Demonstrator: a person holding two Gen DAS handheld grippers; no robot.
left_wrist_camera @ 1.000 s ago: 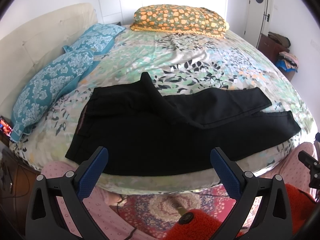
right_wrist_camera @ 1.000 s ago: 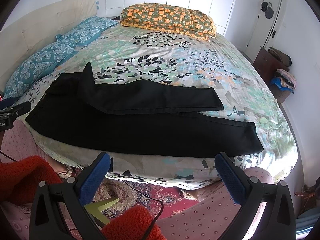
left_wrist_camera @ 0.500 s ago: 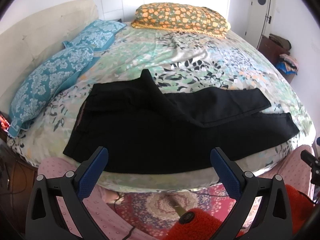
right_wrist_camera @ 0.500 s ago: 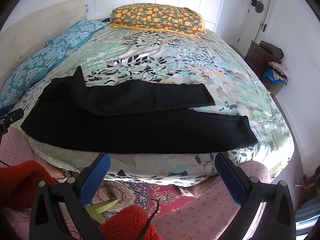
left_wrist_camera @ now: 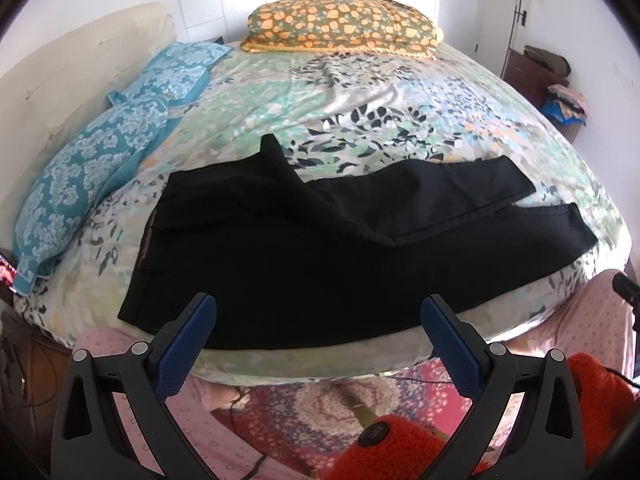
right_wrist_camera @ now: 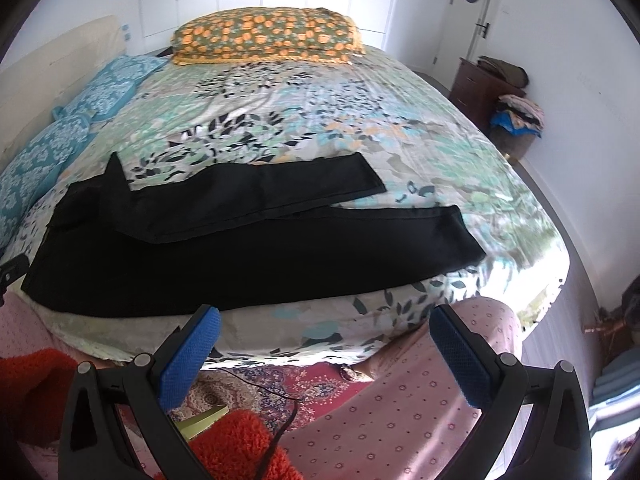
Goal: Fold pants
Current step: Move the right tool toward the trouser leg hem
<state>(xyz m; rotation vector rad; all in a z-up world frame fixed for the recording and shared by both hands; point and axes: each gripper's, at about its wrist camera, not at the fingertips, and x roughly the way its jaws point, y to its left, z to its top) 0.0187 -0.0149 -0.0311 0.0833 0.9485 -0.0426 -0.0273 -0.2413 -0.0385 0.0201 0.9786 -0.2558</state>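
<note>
Black pants (left_wrist_camera: 320, 256) lie flat along the near edge of the bed, waist to the left, legs running right. The far leg lies askew over the near one, its hem ending short of the near leg's hem. The pants also show in the right wrist view (right_wrist_camera: 256, 240). My left gripper (left_wrist_camera: 318, 320) is open and empty, just off the bed edge by the waist and seat. My right gripper (right_wrist_camera: 324, 328) is open and empty, below the bed edge near the middle of the legs.
The bed has a floral sheet (left_wrist_camera: 380, 92), two blue pillows (left_wrist_camera: 92, 168) at the left and an orange-patterned pillow (left_wrist_camera: 340, 24) at the far end. A dark dresser with clothes (right_wrist_camera: 504, 92) stands at the right. A patterned rug (right_wrist_camera: 288, 384) lies below.
Both grippers have moved closer to the bed edge and the pants. The pants have not moved.
</note>
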